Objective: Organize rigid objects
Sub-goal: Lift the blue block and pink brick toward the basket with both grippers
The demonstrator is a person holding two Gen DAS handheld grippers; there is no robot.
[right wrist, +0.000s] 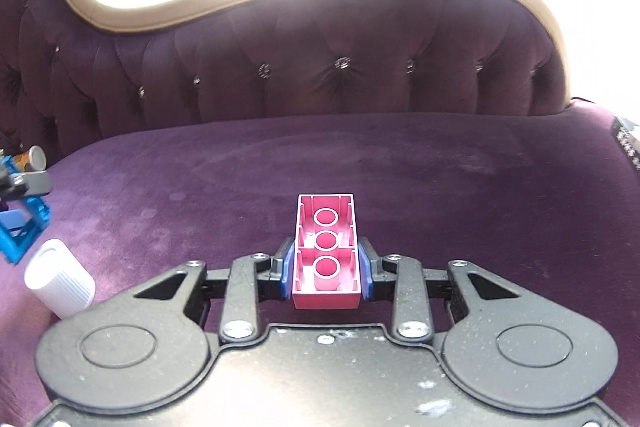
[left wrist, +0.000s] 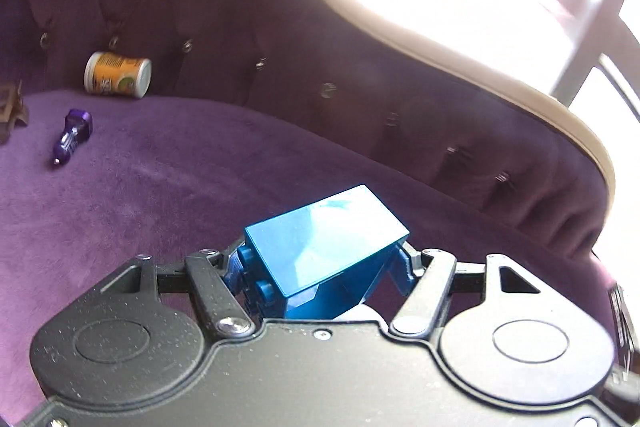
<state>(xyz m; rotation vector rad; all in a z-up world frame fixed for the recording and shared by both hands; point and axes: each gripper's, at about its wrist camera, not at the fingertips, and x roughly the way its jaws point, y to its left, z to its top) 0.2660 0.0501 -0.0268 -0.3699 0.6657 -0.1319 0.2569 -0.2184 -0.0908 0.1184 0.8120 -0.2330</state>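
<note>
My left gripper is shut on a blue toy brick, held tilted above the purple sofa seat. My right gripper is shut on a red toy brick, its hollow underside facing up, above the seat. The left gripper with the blue brick also shows at the left edge of the right wrist view. A purple car charger and an orange-labelled canister lie on the seat at far left.
A white ribbed cylinder lies on the seat at lower left. The tufted sofa backrest with its beige trim rises behind. A brown object shows at the left edge. A canister lies near the backrest.
</note>
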